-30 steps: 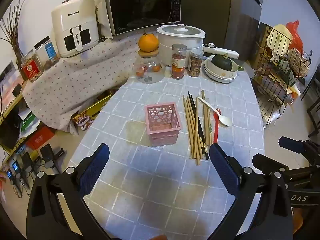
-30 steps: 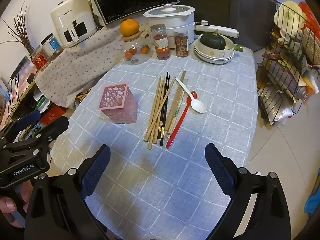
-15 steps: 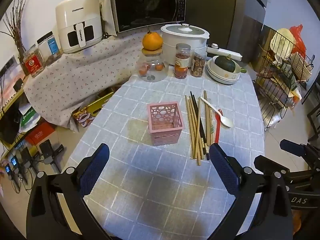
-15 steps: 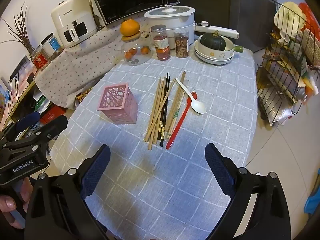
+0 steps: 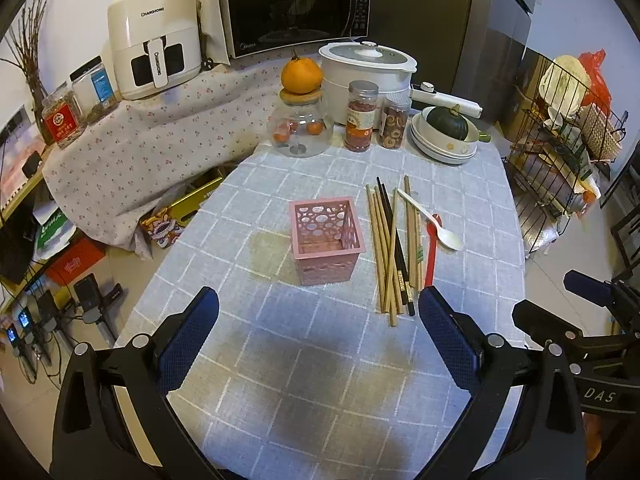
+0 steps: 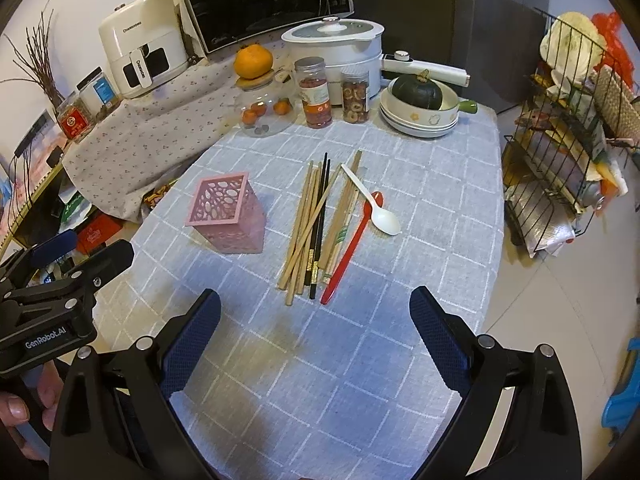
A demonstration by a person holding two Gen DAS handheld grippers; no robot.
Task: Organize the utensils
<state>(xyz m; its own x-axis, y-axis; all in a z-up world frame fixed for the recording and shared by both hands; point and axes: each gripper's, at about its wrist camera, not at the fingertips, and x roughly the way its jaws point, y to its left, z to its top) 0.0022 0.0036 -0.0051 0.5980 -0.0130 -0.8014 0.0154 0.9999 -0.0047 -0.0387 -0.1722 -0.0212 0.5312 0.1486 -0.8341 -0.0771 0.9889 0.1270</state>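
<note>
A pink perforated basket (image 5: 326, 240) stands upright and empty on the grey checked tablecloth (image 5: 304, 360); it also shows in the right wrist view (image 6: 229, 212). Right of it lie several wooden and black chopsticks (image 5: 390, 244) (image 6: 316, 220), a red spoon (image 5: 431, 248) (image 6: 352, 240) and a white spoon (image 5: 434, 222) (image 6: 374, 206). My left gripper (image 5: 318, 334) is open and empty, above the table short of the basket. My right gripper (image 6: 315, 330) is open and empty, short of the chopstick ends.
At the table's back stand a glass jar with an orange on top (image 5: 301, 120), two spice jars (image 5: 360, 120), a white cooker (image 5: 366, 68) and stacked bowls with a green squash (image 5: 446, 132). A wire rack (image 6: 568, 140) stands right of the table.
Both grippers have moved forward a little toward the basket and utensils. Both stay open. Nothing on the table has moved.
</note>
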